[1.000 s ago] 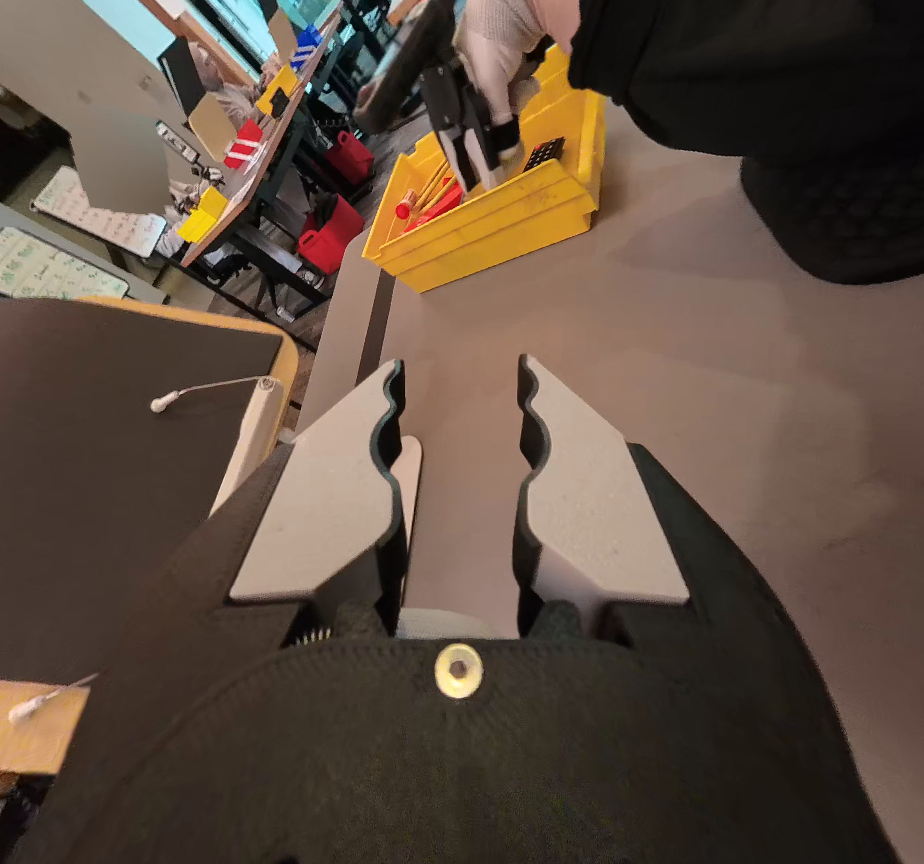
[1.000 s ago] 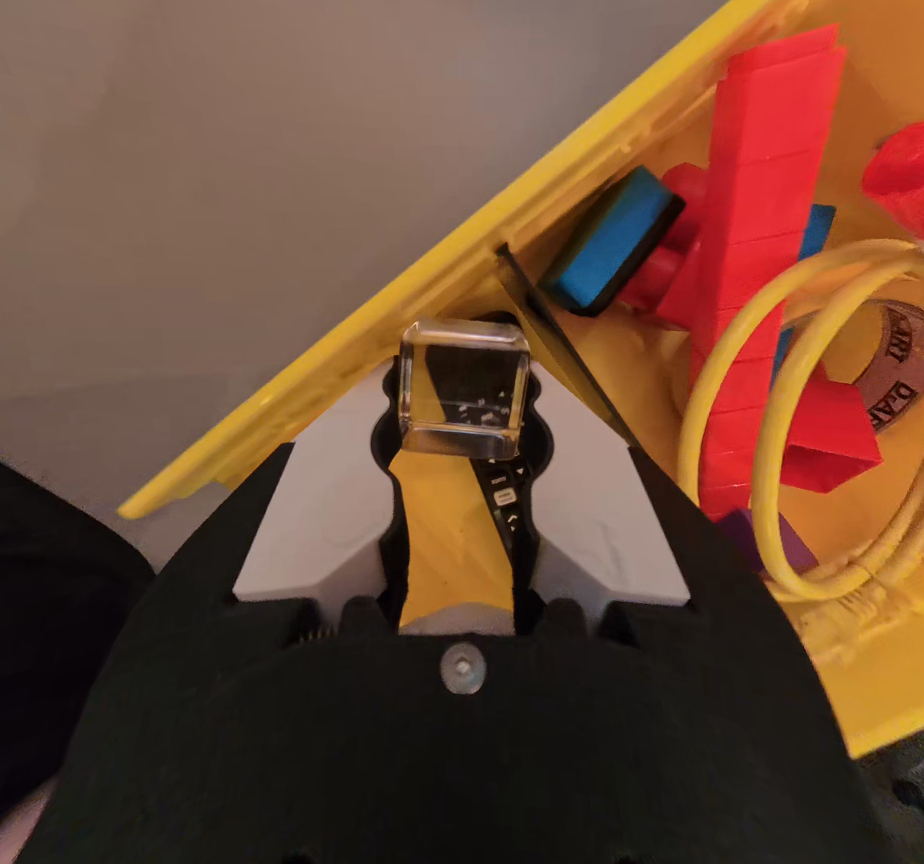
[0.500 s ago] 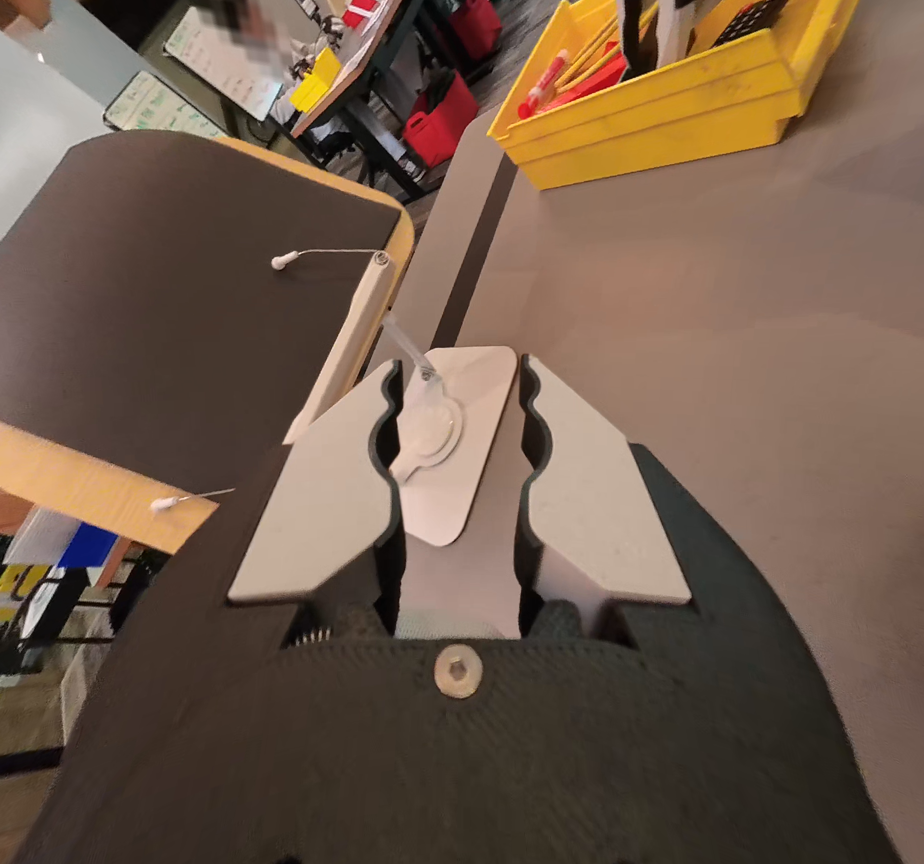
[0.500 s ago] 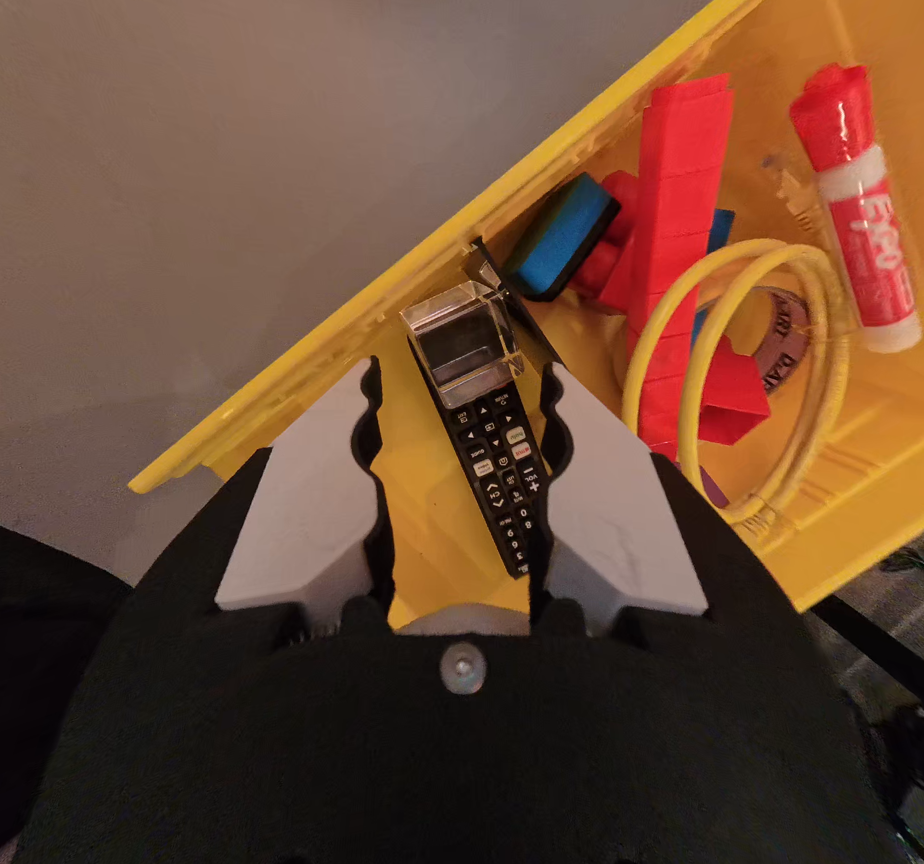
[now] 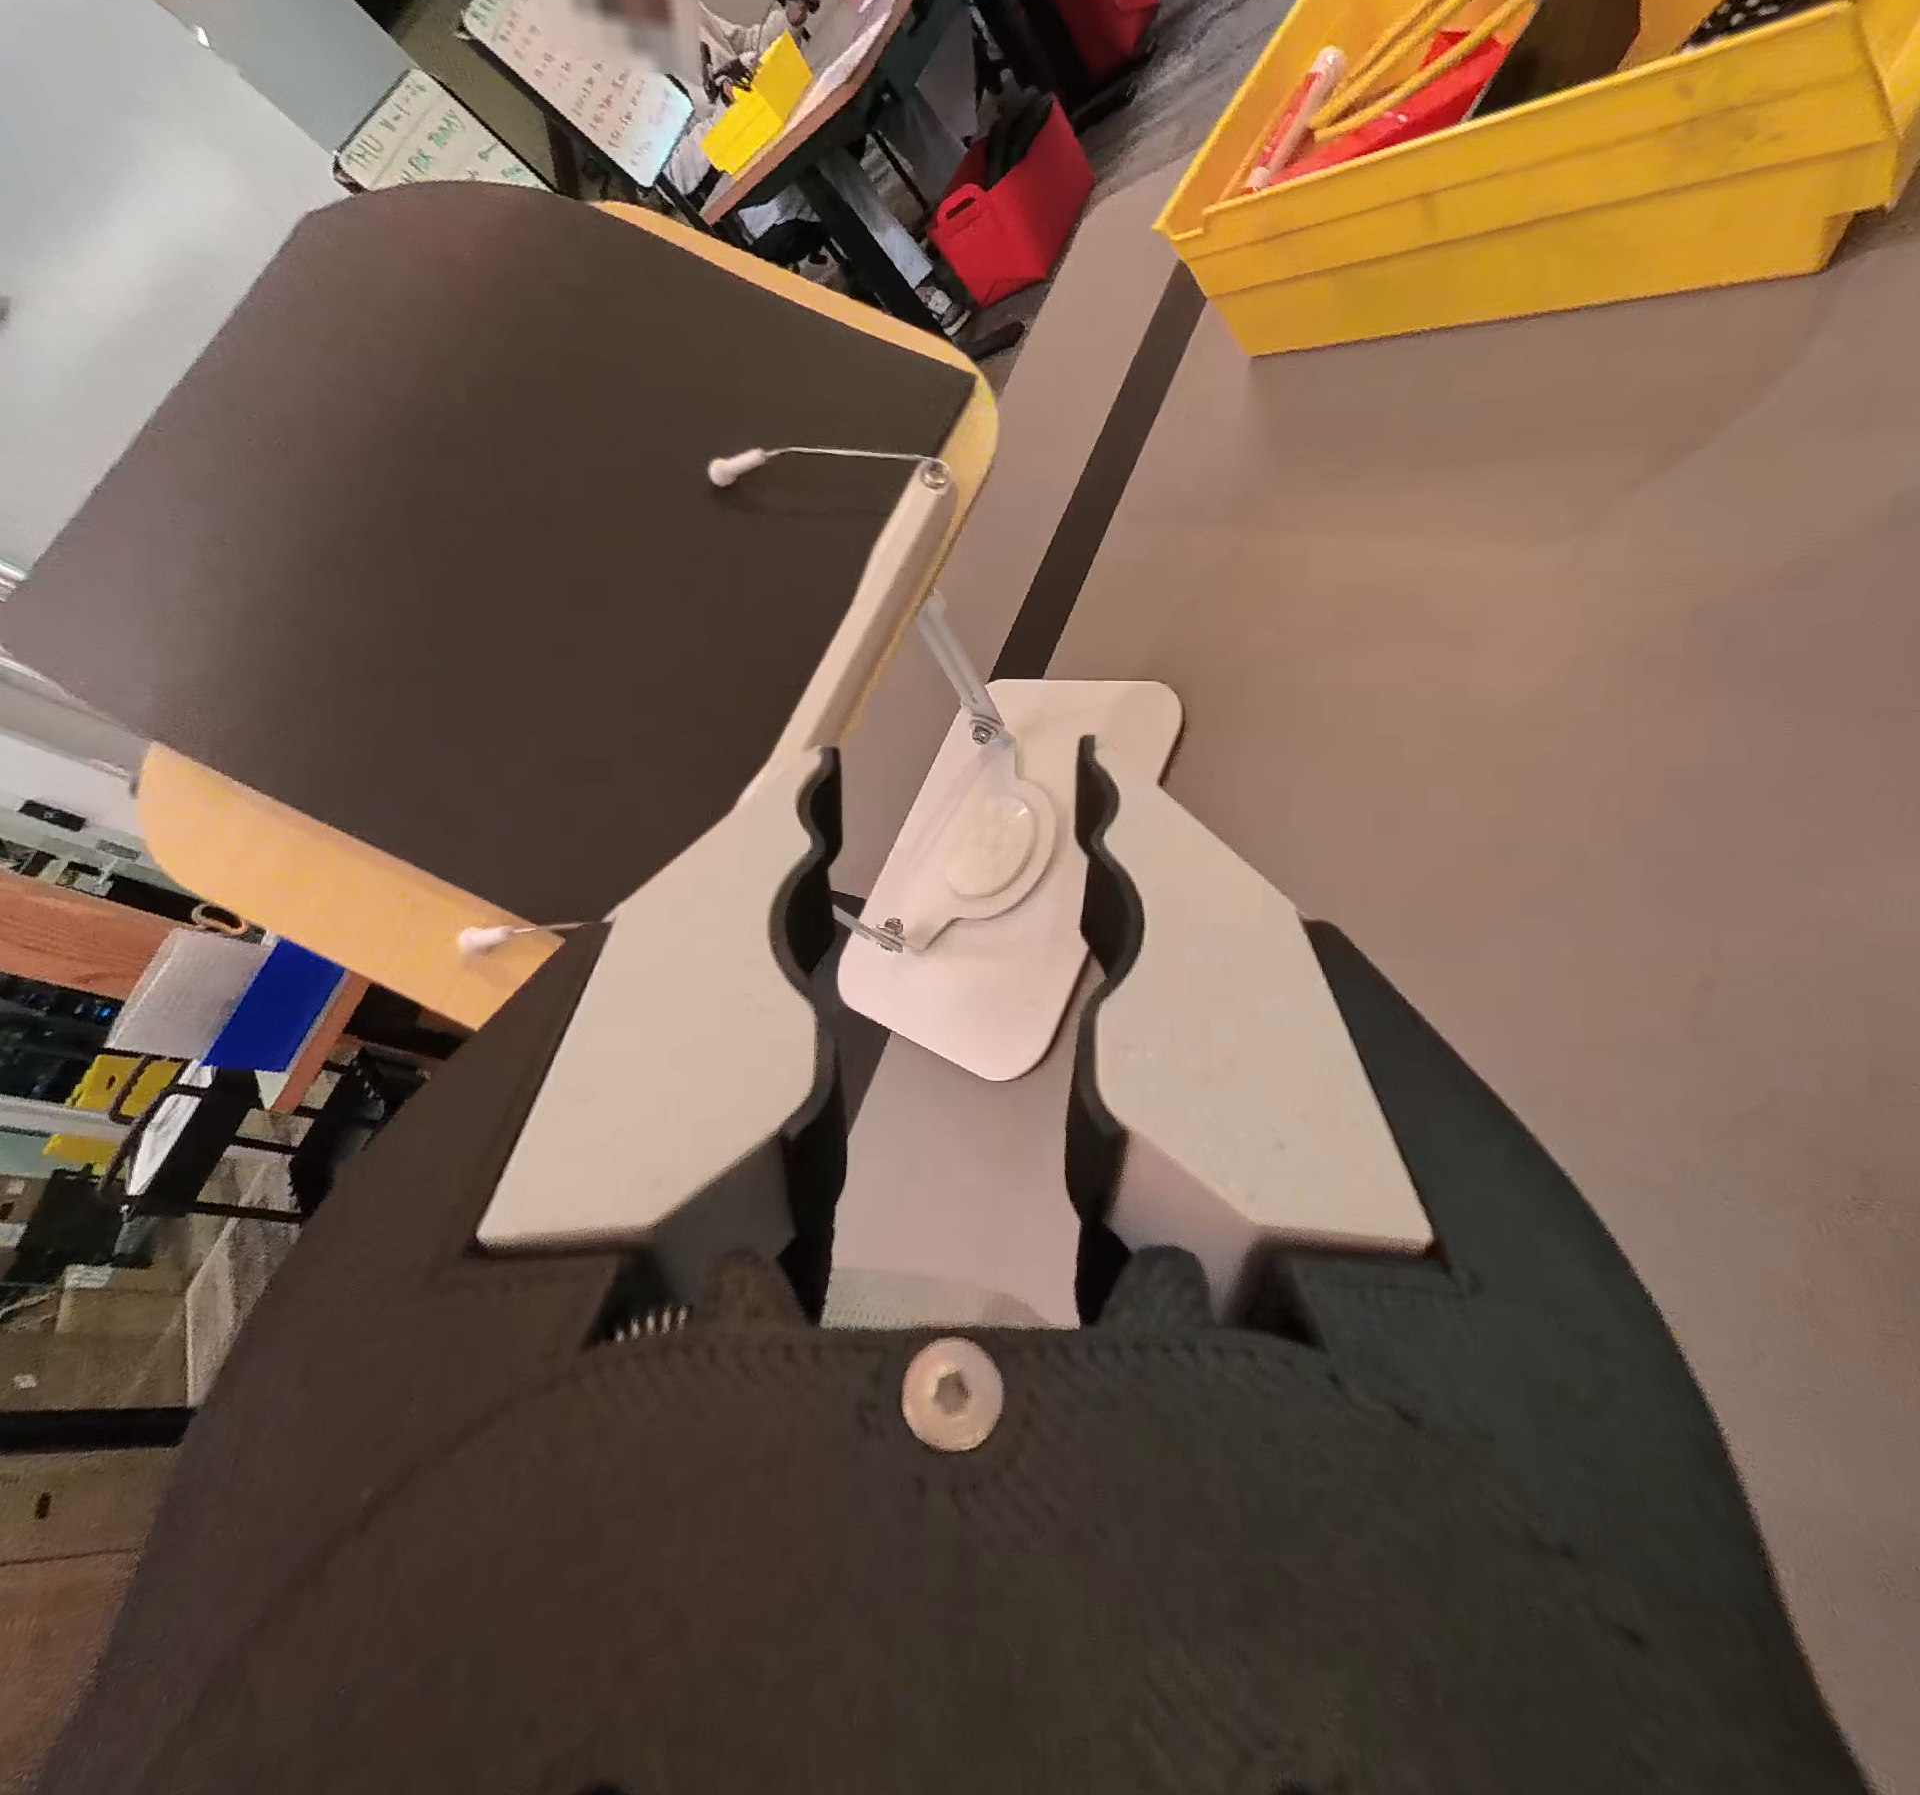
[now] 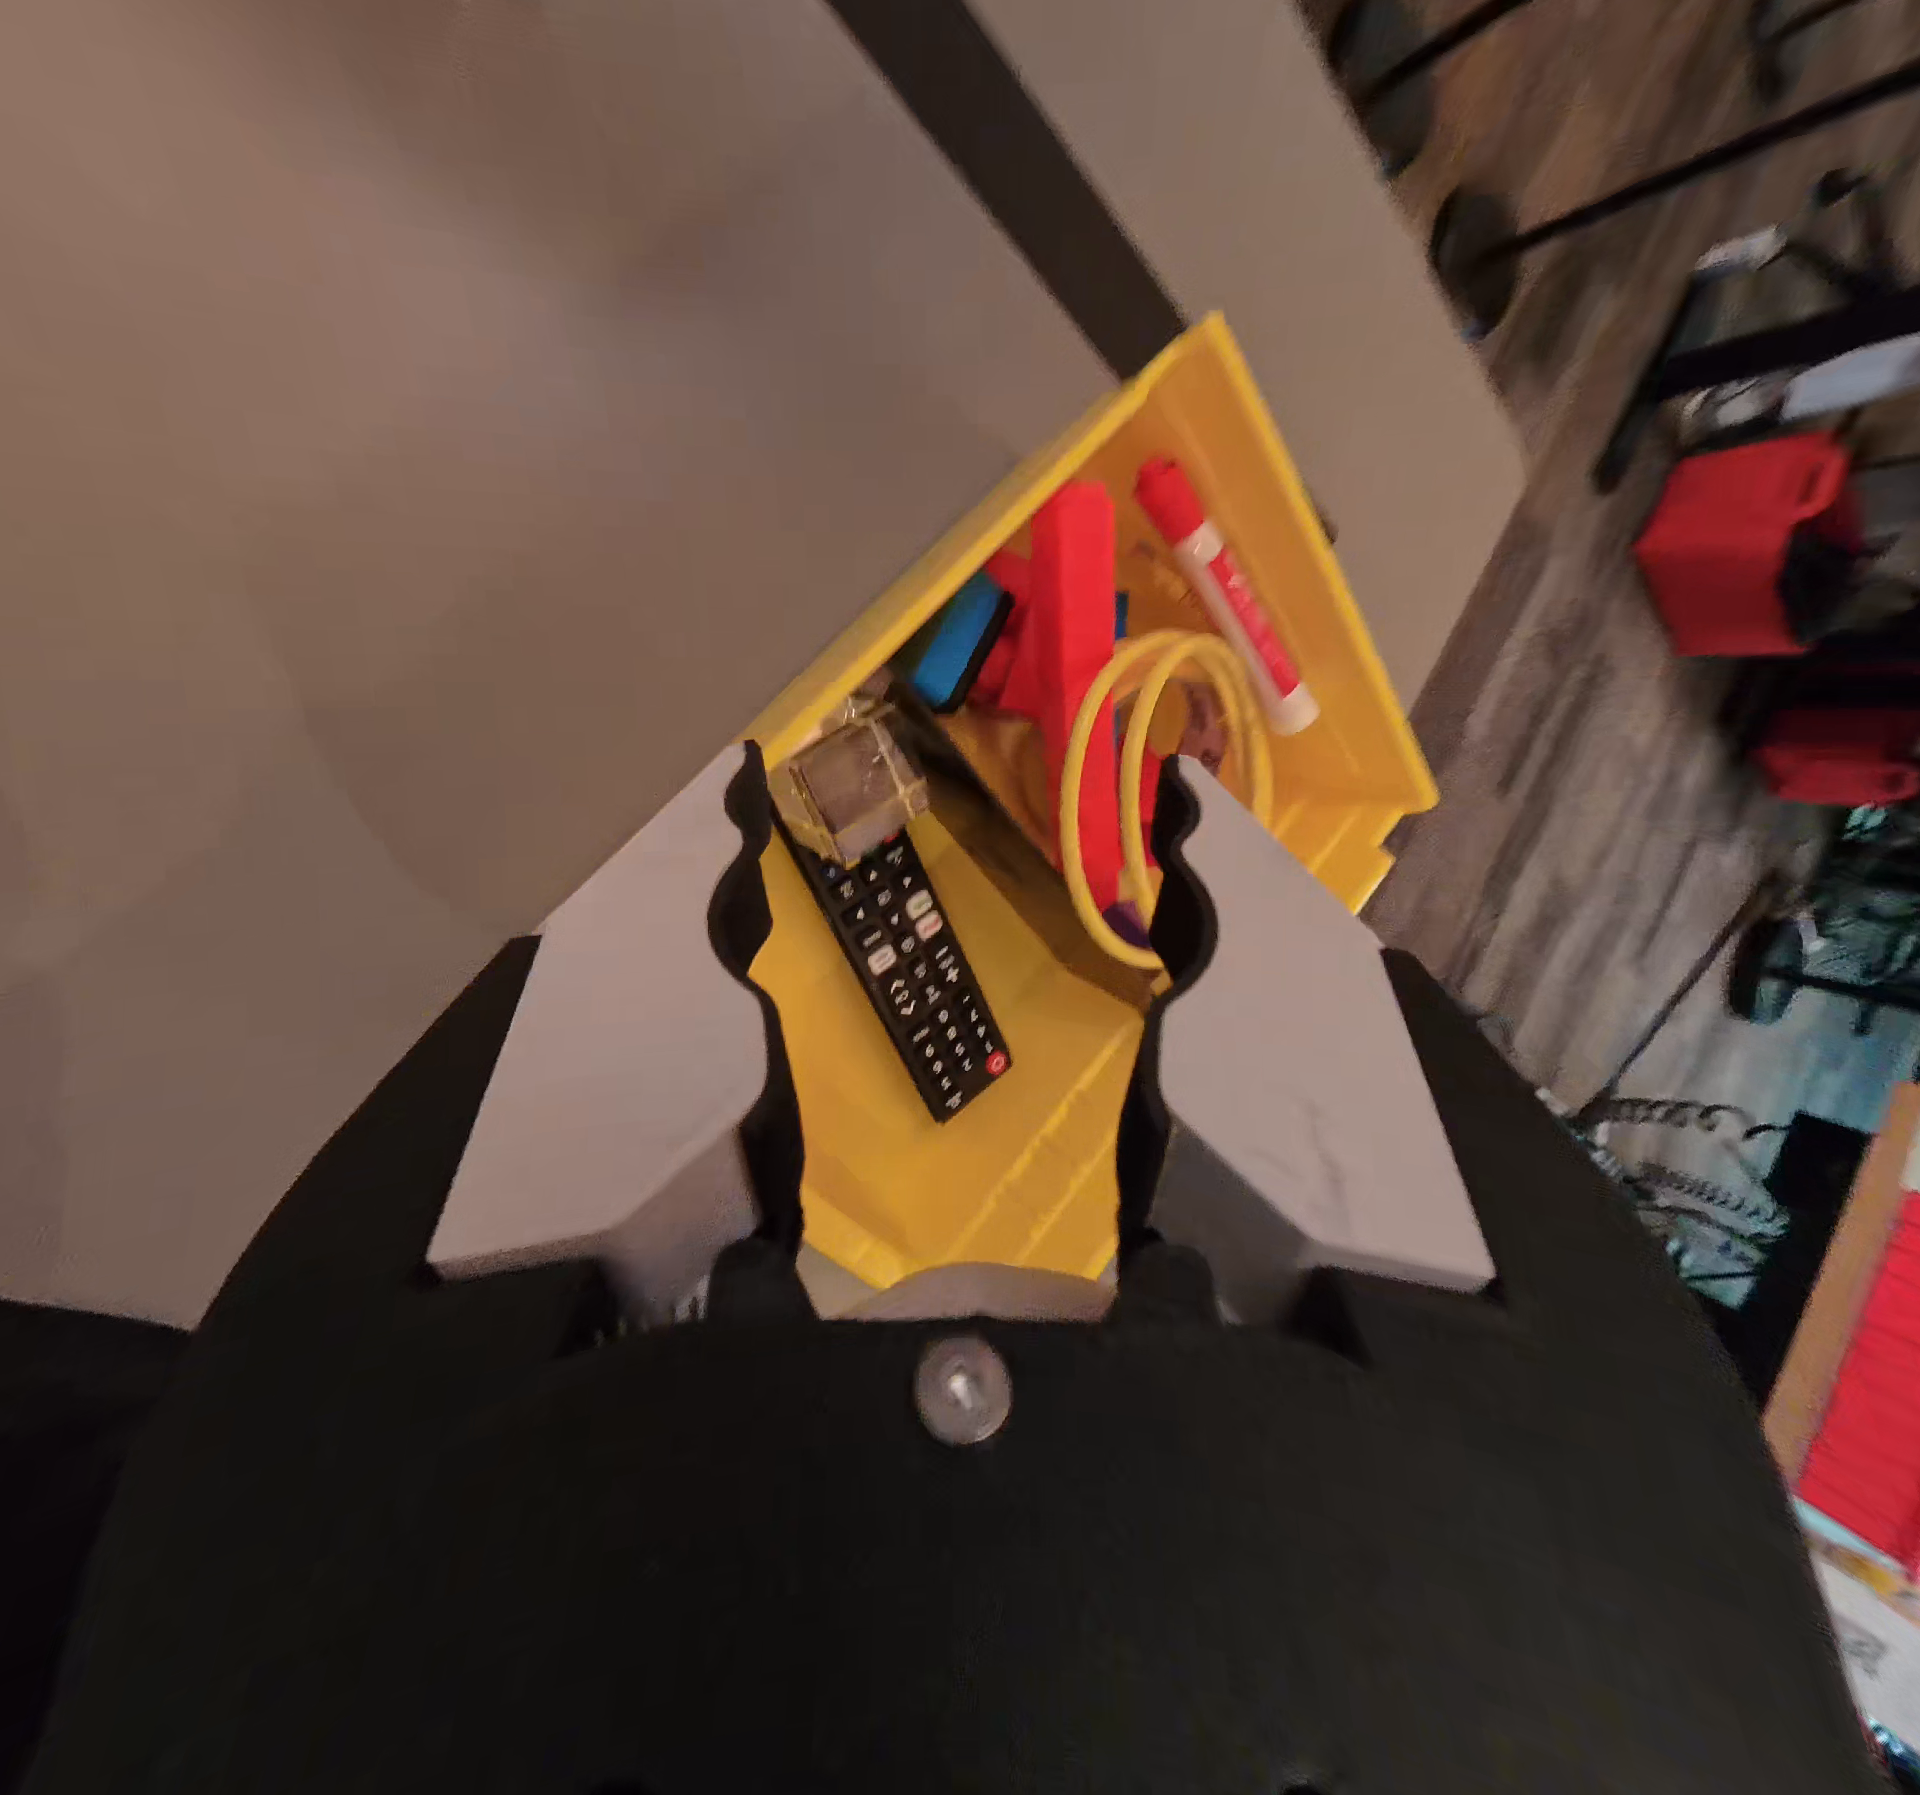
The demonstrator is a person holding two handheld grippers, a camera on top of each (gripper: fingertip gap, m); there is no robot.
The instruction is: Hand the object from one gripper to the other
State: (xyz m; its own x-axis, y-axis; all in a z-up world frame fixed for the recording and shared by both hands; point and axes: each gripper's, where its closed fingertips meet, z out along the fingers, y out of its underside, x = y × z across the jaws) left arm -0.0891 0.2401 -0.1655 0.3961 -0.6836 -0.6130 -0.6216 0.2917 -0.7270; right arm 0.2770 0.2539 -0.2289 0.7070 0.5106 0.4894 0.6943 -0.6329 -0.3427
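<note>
1. Grey-faced and black-edged, the right gripper [image 6: 961, 769] hangs above the bin with its jaws spread wide and nothing between them.
2. Clear as glass, the task's object is a small transparent cube [image 6: 857, 789] lying in the yellow bin [image 6: 1340, 623], on the top end of a black remote control [image 6: 914, 976]; through its faces the dark remote and the yellow wall show, so its edges are hard to trace, and motion blur softens it further.
3. Beyond a dark divider in the bin lie a coiled yellow cable [image 6: 1143, 758], a long red block [image 6: 1070, 602], a blue-faced eraser [image 6: 961, 639] and a red-capped marker [image 6: 1231, 592]; the right finger [image 6: 1278, 1018] cuts off the lower part of the coil.
4. The left gripper [image 5: 956, 758] is likewise parted and empty, well apart from the bin, above a white plate [image 5: 966, 997] with a clear round piece on the grey table [image 5: 1455, 706].
5. From that view the yellow bin sits far off at the upper right, cut by the frame edge, and the cube cannot be made out there.
</note>
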